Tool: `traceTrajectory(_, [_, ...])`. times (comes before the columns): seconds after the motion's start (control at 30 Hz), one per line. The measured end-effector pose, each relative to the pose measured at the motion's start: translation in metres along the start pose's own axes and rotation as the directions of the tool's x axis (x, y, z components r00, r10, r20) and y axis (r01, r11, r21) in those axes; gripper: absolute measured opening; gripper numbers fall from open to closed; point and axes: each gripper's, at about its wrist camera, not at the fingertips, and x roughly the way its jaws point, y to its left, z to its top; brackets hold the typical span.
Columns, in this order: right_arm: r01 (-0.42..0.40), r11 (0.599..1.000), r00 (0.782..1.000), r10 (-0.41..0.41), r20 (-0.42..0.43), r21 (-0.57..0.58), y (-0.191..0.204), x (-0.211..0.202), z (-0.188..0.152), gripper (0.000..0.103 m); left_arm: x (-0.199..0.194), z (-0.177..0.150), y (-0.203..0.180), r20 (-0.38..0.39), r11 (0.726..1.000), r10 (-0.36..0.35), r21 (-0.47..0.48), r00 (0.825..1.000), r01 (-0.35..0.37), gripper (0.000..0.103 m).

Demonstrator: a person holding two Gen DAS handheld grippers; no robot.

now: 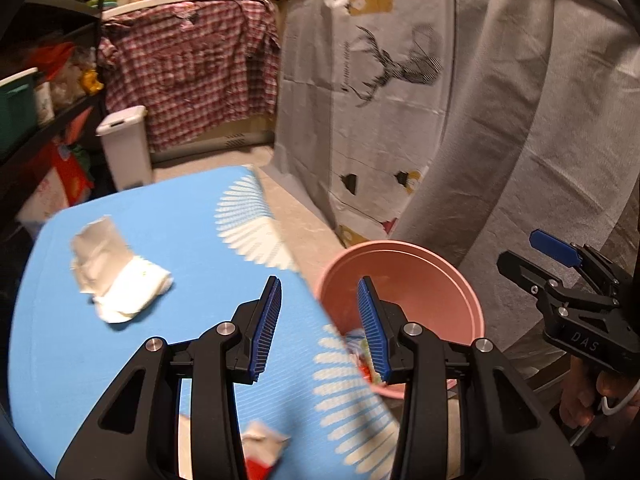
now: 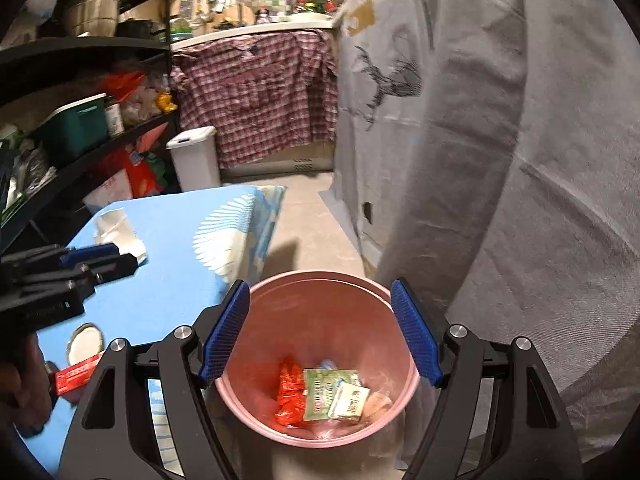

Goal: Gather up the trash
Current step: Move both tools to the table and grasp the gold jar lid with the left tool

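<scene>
— Room around the blue cloth-covered table (image 1: 160, 220)?
— Bare beige floor (image 2: 316, 220) runs along its right edge; the round pink plastic bin (image 2: 320, 312) stands there, just beside the near right corner.

— Grippers?
— Left gripper (image 1: 318, 328) hangs over that corner, jaws wide apart, holding nothing. Right gripper (image 2: 320, 332) hangs above the bin, jaws spread wider than its rim, empty.

— Trash?
— Crumpled white paper wad (image 1: 116, 272) lies near the table's left edge; a torn red-and-white wrapper (image 1: 262, 452) by the near edge. Inside the bin: crinkled red plastic wrapper (image 2: 290, 394), flat green packet (image 2: 320, 394).
</scene>
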Motion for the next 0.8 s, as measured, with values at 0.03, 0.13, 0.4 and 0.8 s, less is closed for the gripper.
traceTrajectory(0.03, [-0.014,1.0,1.0,0.014,0.006,-0.01,0.006,-0.003,0.0,0.072,-0.007,-0.001,0.008,0.006,1.0,0.01,-0.006,1.0,-0.01,0.04])
traceTrajectory(0.13, [-0.051,0.998,0.998,0.052,0.023,-0.029,0.021,-0.012,0.0,0.066,-0.026,-0.003,0.03,0.021,0.999,0.04,-0.03,0.999,-0.039,0.036])
traceTrajectory(0.4, [-0.209,0.977,0.978,0.208,-0.021,-0.046,0.068,-0.018,-0.008,0.038,-0.07,-0.022,0.089,0.036,0.988,0.128,-0.096,0.991,-0.125,0.021])
traceTrajectory(0.8, [-0.38,0.921,0.915,0.36,-0.182,-0.089,0.134,0.018,-0.033,0.032,-0.07,-0.069,0.132,-0.066,0.98,0.16,-0.109,0.985,-0.167,0.015])
